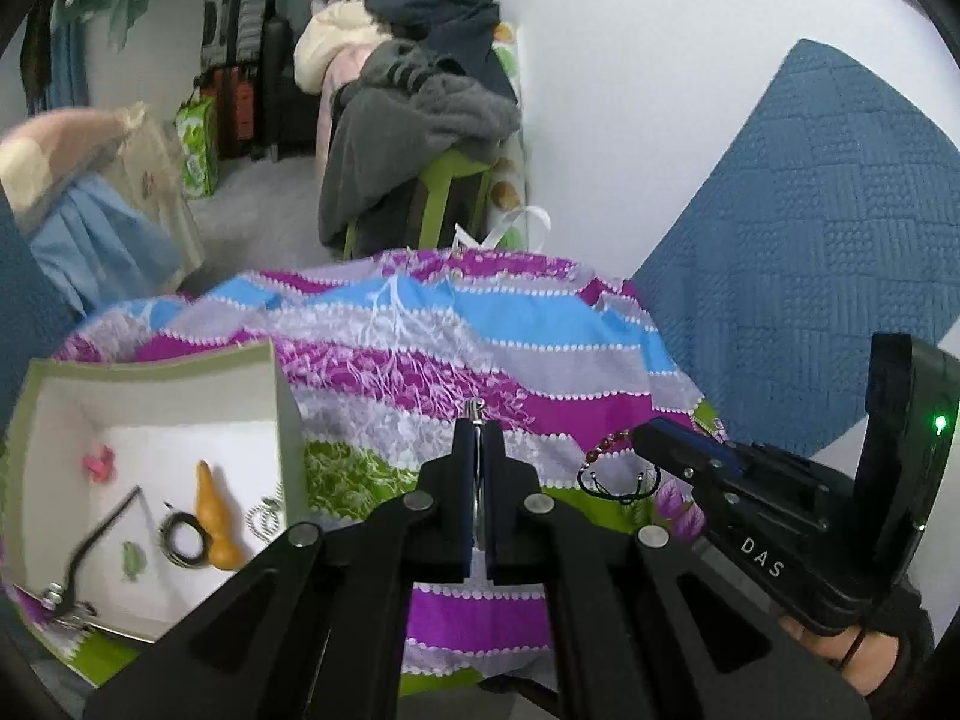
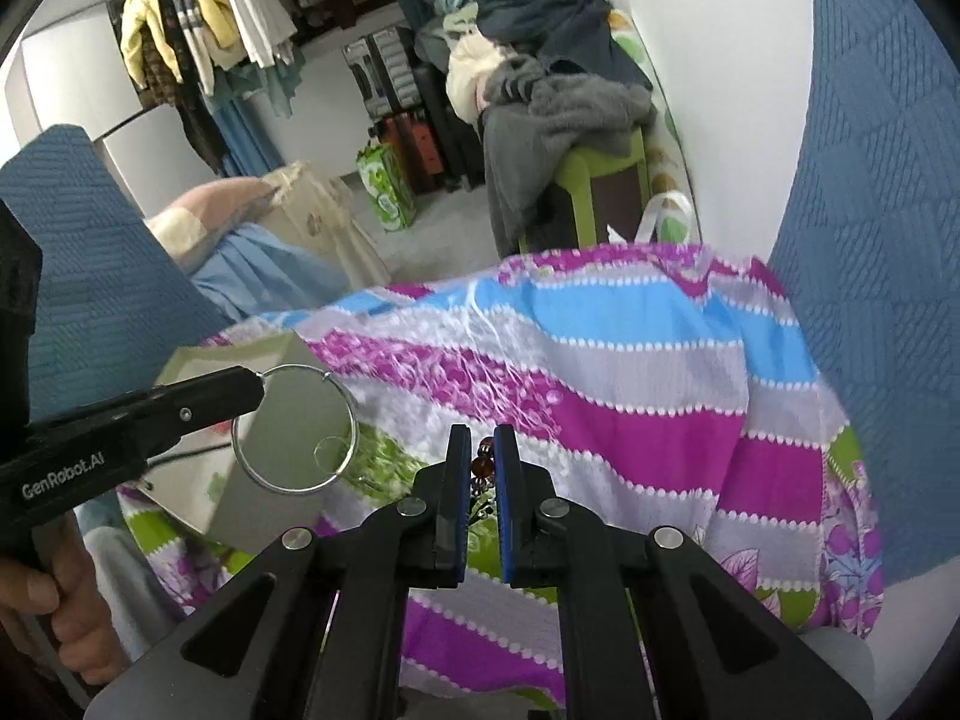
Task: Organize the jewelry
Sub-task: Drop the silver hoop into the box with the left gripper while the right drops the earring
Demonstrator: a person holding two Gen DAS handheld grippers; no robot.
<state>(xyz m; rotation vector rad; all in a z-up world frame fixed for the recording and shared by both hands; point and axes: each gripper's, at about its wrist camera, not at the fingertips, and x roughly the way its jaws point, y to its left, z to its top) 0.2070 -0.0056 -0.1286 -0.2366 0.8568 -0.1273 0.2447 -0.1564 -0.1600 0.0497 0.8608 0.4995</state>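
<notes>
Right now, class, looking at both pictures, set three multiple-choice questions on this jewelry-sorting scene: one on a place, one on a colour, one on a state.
1. Where is the box?
A. left of the left tool
B. on the chair
C. on the floor

2. What colour is the long drop-shaped piece in the box?
A. blue
B. orange
C. black

3. What does the right tool hold?
A. nothing
B. a silver ring
C. a beaded bracelet

Answers:
1 A, the box sits at the left of the left wrist view.
2 B, it is orange against the white bottom.
3 C, brown beads show between its fingers; the silver ring is in the left tool.
</notes>
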